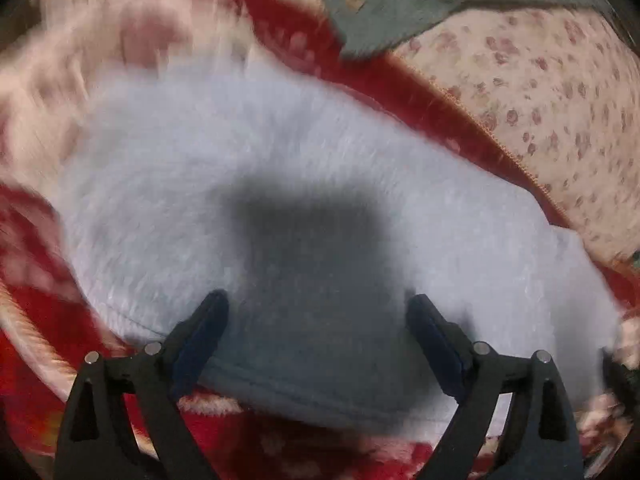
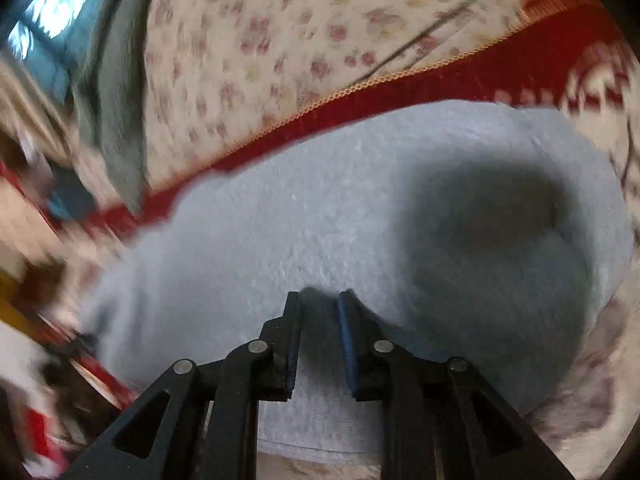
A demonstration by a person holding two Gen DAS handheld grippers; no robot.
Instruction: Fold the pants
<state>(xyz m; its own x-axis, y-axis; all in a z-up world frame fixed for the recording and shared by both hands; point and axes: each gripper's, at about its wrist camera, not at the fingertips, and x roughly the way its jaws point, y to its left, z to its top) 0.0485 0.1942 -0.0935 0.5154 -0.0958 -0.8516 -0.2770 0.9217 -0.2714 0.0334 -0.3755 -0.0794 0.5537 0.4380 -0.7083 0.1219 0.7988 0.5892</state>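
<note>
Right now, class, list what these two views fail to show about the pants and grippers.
- Left wrist view: the pants are motion-blurred, so legs and waistband can't be told apart; the left gripper casts a shadow on the middle.
- Right wrist view: the pants' near edge is cut off behind the right gripper.
- Room clutter at the left edge: too blurred to identify.

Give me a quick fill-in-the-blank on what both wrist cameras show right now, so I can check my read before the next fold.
1. The pants are pale ____ in colour.
2. They lie on a mostly ____ patterned blanket.
3. The left gripper has its jaws spread ____ over the fabric.
4. Of the two, the right gripper shows the ____ gap between its fingers.

Missing words: grey; red; wide; narrower
</note>
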